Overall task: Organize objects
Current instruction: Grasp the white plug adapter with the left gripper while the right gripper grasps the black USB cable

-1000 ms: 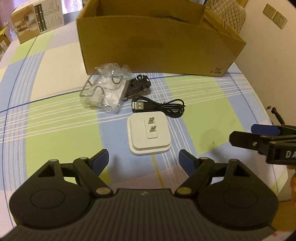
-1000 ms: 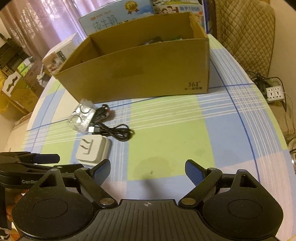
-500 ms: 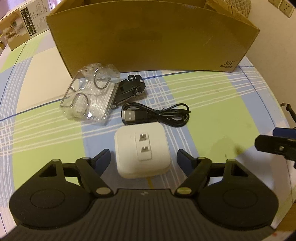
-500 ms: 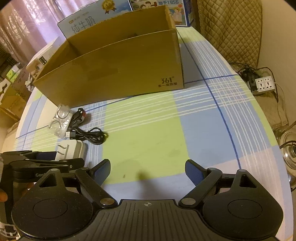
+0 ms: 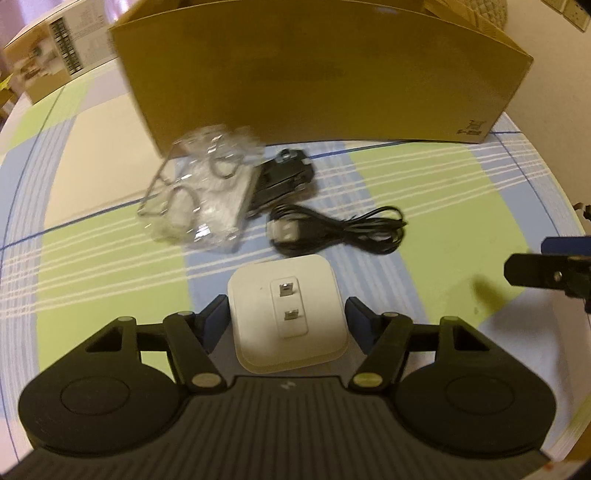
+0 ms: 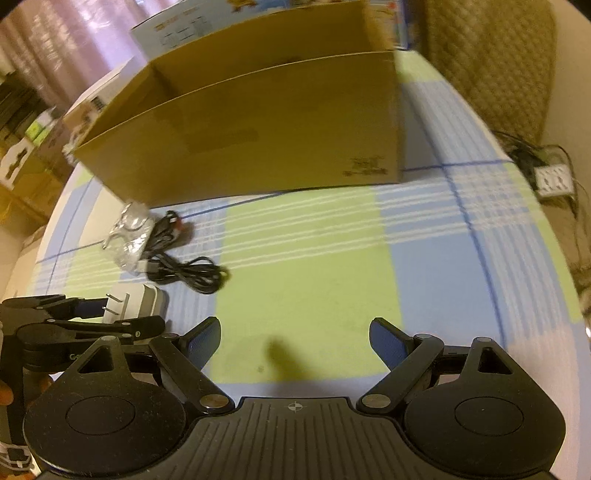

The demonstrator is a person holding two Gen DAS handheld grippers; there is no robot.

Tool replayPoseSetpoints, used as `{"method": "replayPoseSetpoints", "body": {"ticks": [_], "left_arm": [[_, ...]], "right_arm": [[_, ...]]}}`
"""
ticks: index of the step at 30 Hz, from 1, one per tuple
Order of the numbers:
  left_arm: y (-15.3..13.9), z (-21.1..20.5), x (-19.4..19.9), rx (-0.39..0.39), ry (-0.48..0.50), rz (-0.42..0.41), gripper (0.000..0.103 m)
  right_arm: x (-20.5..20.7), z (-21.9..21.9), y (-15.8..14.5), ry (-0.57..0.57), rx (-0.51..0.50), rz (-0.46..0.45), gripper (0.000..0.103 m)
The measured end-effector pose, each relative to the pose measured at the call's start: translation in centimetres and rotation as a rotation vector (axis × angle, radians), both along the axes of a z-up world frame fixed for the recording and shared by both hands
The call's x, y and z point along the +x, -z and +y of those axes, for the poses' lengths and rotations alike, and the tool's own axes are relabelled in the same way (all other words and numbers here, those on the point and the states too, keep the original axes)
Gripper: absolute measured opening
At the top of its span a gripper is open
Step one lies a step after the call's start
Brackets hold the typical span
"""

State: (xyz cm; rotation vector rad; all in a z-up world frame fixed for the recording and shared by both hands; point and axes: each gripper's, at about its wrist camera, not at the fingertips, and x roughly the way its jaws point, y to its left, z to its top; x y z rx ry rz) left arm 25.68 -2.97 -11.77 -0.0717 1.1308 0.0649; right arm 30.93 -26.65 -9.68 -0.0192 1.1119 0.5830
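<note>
A white plug-in charger (image 5: 251, 295) lies prongs-up on the checked tablecloth, between the fingers of my left gripper (image 5: 286, 314). The jaws are closing on it, and the blue pads stand just beside its two sides with a thin gap. Past it lie a coiled black USB cable (image 5: 343, 229), a small black toy car (image 5: 284, 173) and a clear plastic bag of metal rings (image 5: 201, 195). An open cardboard box (image 5: 314, 81) stands behind them. My right gripper (image 6: 295, 332) hovers open over bare cloth, to the right of the charger (image 6: 142, 299).
A white product box (image 5: 55, 59) sits at the table's far left, and blue cartons (image 6: 177, 26) stand behind the cardboard box. A quilted chair (image 6: 487, 62) and a floor power strip (image 6: 554, 181) lie beyond the table's rounded right edge.
My left gripper has come forward and down until the charger sits between its fingers, and its jaws have narrowed. The right gripper has drifted sideways, still open.
</note>
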Motion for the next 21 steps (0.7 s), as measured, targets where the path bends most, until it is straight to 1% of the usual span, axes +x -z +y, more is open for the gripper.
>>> {"method": "replayPoseSetpoints", "body": {"ticks": [3, 5, 7, 10, 12, 14, 17, 19, 21], "left_arm": [[0.0, 1.5, -1.1, -0.008, -0.044, 0.007, 0.065], [0.1, 2.6, -1.8, -0.005, -0.080, 0.012, 0.065], [0.1, 3.9, -2.6, -0.005, -0.126, 0.015, 0.065], [0.1, 6.0, -3.8, 0.000, -0.198, 0.021, 0.065], [-0.1, 7.1, -4.5, 0.004, -0.237, 0.022, 0.065], [-0.4, 8.4, -5.3, 0.007, -0.272, 0.024, 0.065], [-0.4, 9.4, -6.1, 0.009, -0.308, 0.025, 0.065], [-0.4, 9.8, -6.3, 0.008, -0.318, 0.025, 0.065], [-0.5, 9.9, -6.3, 0.006, -0.321, 0.025, 0.065]], "right_arm": [[0.1, 1.7, 0.3, -0.071, 0.008, -0.021, 0.085], [0.1, 3.1, 0.3, -0.142, 0.009, -0.060, 0.084], [0.1, 4.7, 0.2, -0.226, 0.010, -0.114, 0.080], [0.4, 7.1, 0.5, -0.336, 0.009, -0.172, 0.073], [0.6, 8.6, 0.9, -0.403, 0.005, -0.197, 0.067], [0.6, 10.0, 1.2, -0.472, 0.002, -0.224, 0.064], [0.4, 12.0, 2.0, -0.574, -0.013, -0.249, 0.059], [0.2, 13.0, 2.6, -0.618, -0.035, -0.257, 0.056], [0.2, 13.7, 3.3, -0.641, -0.054, -0.248, 0.049]]}}
